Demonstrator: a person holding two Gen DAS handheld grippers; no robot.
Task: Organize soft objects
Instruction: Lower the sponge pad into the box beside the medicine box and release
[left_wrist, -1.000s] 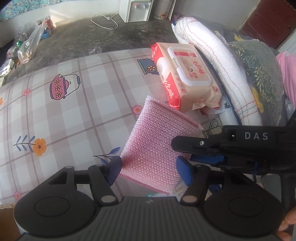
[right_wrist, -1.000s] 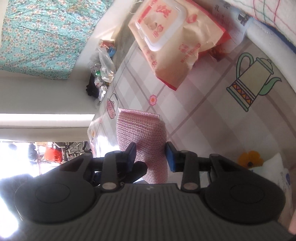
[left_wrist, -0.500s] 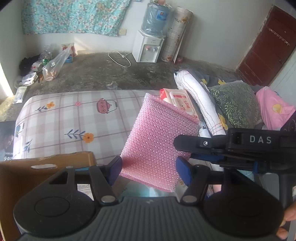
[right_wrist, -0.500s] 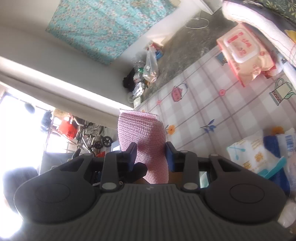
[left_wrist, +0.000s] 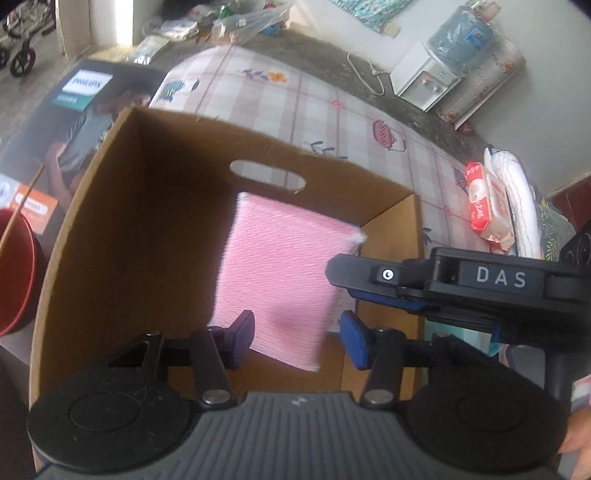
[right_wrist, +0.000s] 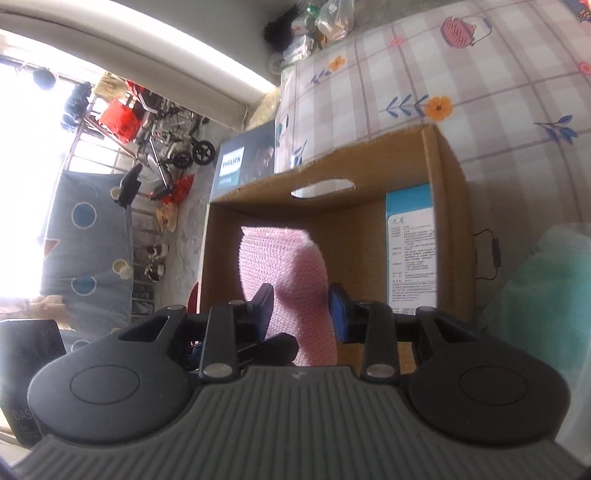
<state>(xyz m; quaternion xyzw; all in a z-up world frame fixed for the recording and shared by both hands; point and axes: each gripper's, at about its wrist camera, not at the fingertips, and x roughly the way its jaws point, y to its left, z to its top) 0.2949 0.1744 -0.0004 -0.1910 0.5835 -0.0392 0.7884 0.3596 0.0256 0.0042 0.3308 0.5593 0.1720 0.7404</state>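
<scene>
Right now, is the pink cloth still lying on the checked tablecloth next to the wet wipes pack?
No, the pink cloth hangs above the open cardboard box, far from the wet wipes pack.
</scene>
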